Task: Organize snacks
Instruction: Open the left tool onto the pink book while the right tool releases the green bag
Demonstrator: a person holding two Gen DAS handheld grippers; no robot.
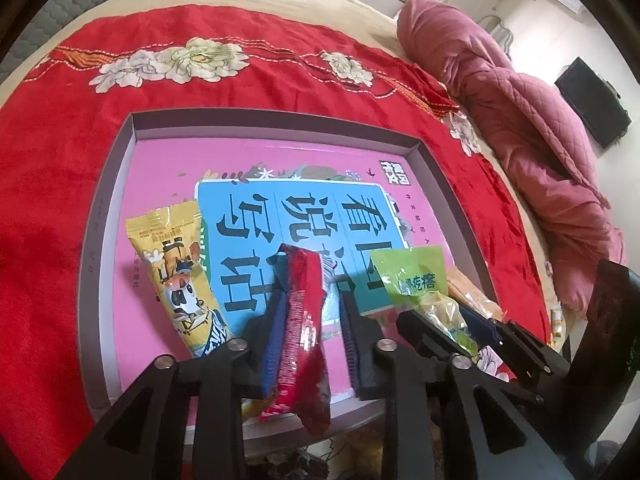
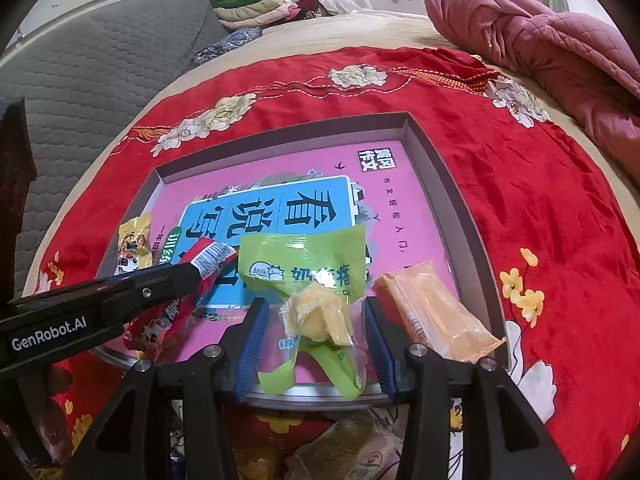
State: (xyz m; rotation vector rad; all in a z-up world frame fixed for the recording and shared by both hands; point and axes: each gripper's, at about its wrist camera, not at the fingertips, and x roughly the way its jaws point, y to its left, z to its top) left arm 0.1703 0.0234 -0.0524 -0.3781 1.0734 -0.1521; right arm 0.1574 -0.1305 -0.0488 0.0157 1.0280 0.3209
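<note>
At the tray's near edge, the left-wrist view shows the left gripper with the red packet between its jaws, long axis along the fingers; the jaws stand slightly apart, and whether they still pinch it cannot be told. A yellow packet lies just left. The right-wrist view shows the right gripper with parted jaws flanking the green packet, apparently untouched. An orange packet lies just right, crowding that side.
</note>
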